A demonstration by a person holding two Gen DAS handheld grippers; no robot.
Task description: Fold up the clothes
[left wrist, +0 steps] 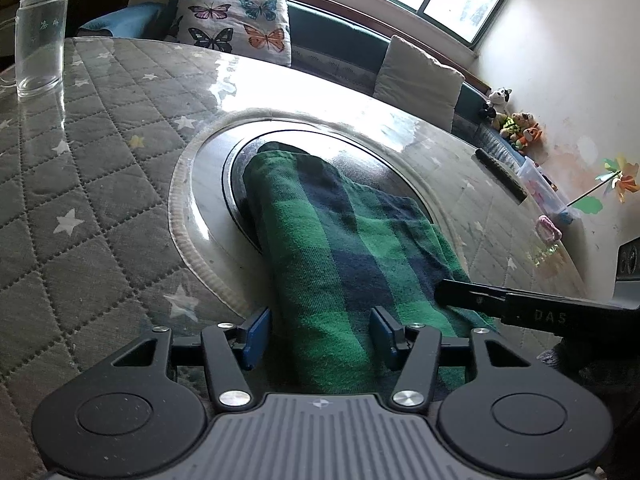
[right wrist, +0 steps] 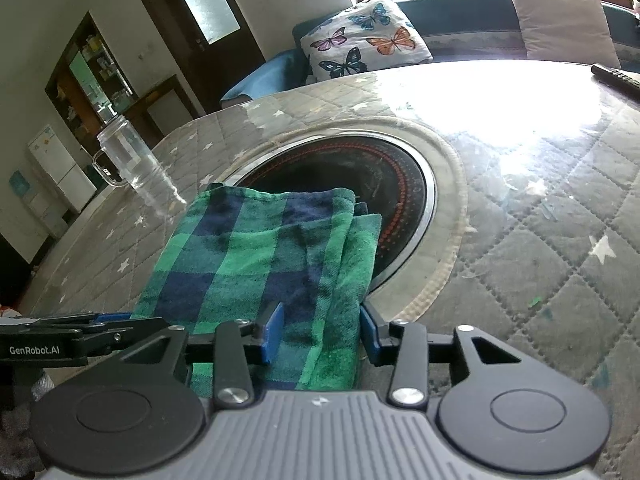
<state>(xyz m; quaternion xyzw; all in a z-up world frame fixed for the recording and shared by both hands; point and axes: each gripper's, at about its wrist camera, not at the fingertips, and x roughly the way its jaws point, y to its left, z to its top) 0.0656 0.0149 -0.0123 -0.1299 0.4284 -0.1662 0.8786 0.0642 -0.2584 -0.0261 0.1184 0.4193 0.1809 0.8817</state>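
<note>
A green and navy plaid cloth (left wrist: 340,248) lies folded in a long strip on the quilted table, its far end over the round black hotplate (left wrist: 360,168). My left gripper (left wrist: 318,338) straddles the cloth's near left part, blue pads wide apart on either side. My right gripper (right wrist: 320,334) straddles the cloth's (right wrist: 264,256) near right edge, jaws apart, the folded layers between the pads. Each gripper's fingers show in the other's view, at the right edge of the left wrist view (left wrist: 472,296) and at the left of the right wrist view (right wrist: 80,330).
A clear glass jar with a handle (left wrist: 40,40) stands at the table's far left, also seen in the right wrist view (right wrist: 128,156). A dark remote (left wrist: 500,174) lies near the far right edge. The hotplate (right wrist: 380,188) has a rope-trimmed ring. A sofa with a butterfly pillow (left wrist: 236,24) is behind.
</note>
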